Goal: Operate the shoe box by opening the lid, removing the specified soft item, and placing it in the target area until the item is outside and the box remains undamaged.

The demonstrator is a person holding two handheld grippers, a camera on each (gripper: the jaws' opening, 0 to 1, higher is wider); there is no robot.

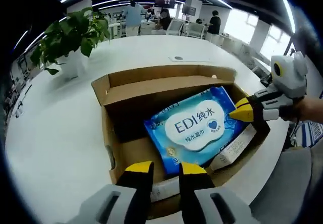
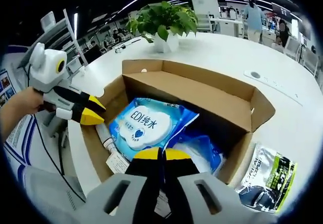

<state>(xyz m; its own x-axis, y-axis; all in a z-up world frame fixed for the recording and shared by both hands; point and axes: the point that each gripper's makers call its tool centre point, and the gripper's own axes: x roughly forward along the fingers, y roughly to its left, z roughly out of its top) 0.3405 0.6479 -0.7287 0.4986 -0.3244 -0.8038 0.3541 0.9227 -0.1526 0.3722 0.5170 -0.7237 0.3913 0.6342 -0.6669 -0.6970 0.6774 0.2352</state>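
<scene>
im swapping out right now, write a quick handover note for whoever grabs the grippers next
Left gripper: open a little, holding nothing, poised at the near edge of the shoe box.
Right gripper: jaws together, nothing seen between them, above the box's near side.
Box: lid already open, flaps up, no damage visible.
Inside: blue wet wipes pack lying flat on top, a white tube beside it, a clear plastic bag next to the pack.
A black and green pouch lies on the white table, beside the box.
Left: grip the soft item, lift it out, set it on the table.
</scene>
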